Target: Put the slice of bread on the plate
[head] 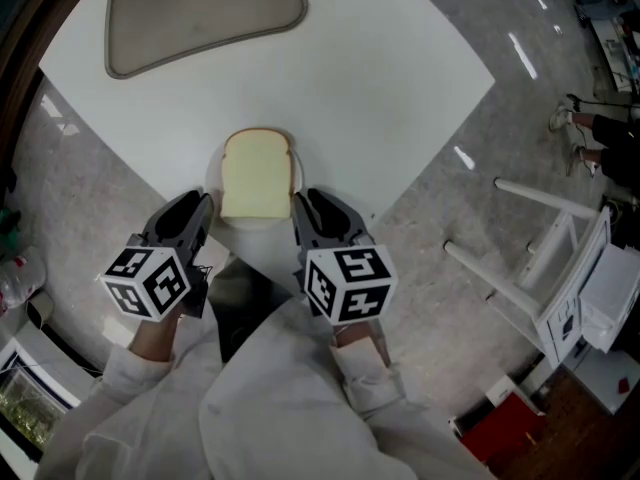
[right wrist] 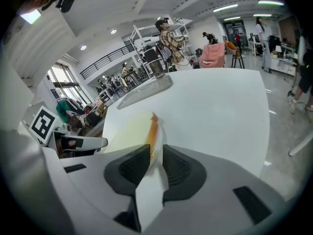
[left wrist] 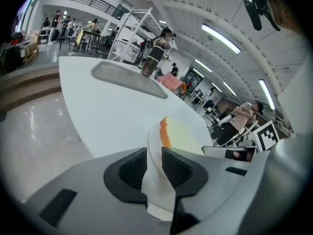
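The left gripper (head: 203, 211) and right gripper (head: 302, 208) each clamp the plate (head: 252, 224) rim at the desk's (head: 380, 88) near corner; 1 bread slice (head: 257, 175) lies on it.

a slice of bread (head: 256, 176), pale with a tan crust, lies flat on a small white plate (head: 254, 225) near the closest corner of a white table (head: 390, 88). the left gripper (head: 203, 211) meets the plate's left edge and the right gripper (head: 303, 208) meets its right edge, so the plate sits between them. each gripper carries a cube with black-and-white square markers, held out from white sleeves (head: 290, 408). a grey tray (head: 205, 13) lies well apart at the table's far side. on the speckled grey floor to the right, a white frame (head: 530, 268) lies tipped over near a red box (head: 497, 428).
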{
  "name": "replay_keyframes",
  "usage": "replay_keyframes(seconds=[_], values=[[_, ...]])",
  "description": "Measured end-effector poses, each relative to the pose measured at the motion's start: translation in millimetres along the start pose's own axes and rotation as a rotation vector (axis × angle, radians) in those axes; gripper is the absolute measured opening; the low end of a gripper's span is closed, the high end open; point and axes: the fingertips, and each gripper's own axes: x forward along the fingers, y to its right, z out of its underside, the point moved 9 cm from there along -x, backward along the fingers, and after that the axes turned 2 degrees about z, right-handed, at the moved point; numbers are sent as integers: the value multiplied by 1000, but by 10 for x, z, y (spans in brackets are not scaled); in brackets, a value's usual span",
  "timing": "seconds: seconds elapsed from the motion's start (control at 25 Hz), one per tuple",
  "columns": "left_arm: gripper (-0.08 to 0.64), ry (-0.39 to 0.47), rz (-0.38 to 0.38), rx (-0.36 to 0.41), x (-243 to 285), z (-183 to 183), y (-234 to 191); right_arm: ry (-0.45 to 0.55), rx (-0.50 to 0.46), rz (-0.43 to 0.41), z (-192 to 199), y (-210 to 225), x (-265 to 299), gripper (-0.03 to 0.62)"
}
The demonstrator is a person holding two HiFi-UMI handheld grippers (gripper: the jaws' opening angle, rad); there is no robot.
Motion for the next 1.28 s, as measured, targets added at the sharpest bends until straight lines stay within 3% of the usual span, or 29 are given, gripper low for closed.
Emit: replay_keyframes(seconds=[0.56,1.28], values=[[78,-52,-2,-18,78,30,-19,-47,2,-34,-23,34,100,66],[75,-42,12,-48,84,35,-35,-66,33,-66,0,6,123,66]])
